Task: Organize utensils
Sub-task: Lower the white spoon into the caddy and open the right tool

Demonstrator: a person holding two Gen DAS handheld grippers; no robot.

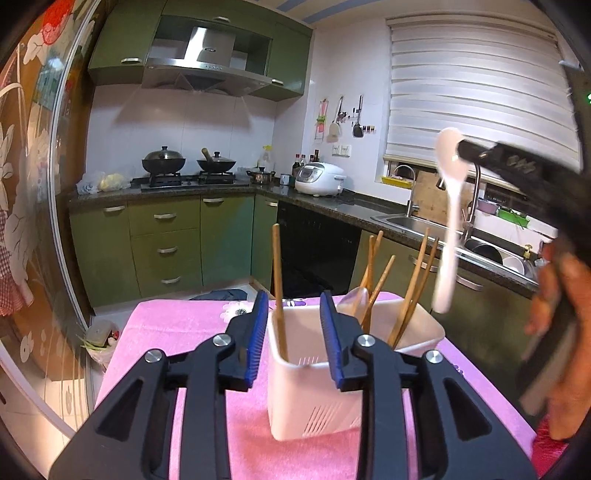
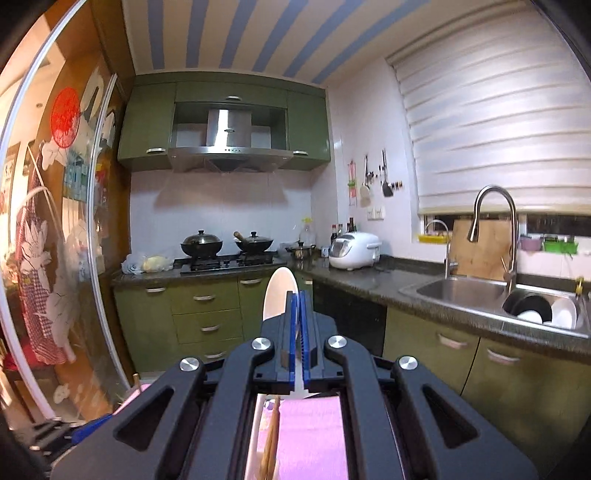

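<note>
Kitchen: green cabinets (image 2: pixel 207 317); steel hood (image 2: pixel 228 147); white tiled wall (image 2: pixel 221 206); dark counter (image 2: pixel 369 280); steel sink (image 2: pixel 480 295); window blind (image 2: pixel 498 129); striped ceiling (image 2: pixel 240 33); pink-clothed table (image 1: pixel 207 369).

My left gripper (image 1: pixel 293 336) stands open, its fingers straddling the near-left corner of the white caddy (image 1: pixel 314 398) on the pink cloth (image 1: pixel 199 325). Caddy mouth is crowded: one chopstick (image 1: pixel 277 291) upright in the left compartment, a splayed bundle of chopsticks (image 1: pixel 406 291) and a spoon in the right. Open air above their tips. White spoon (image 1: pixel 448 236), pinched in my right gripper (image 2: pixel 298 295), hangs above and right of the caddy, clear of the rim. Cloth left of the caddy is bare.
</note>
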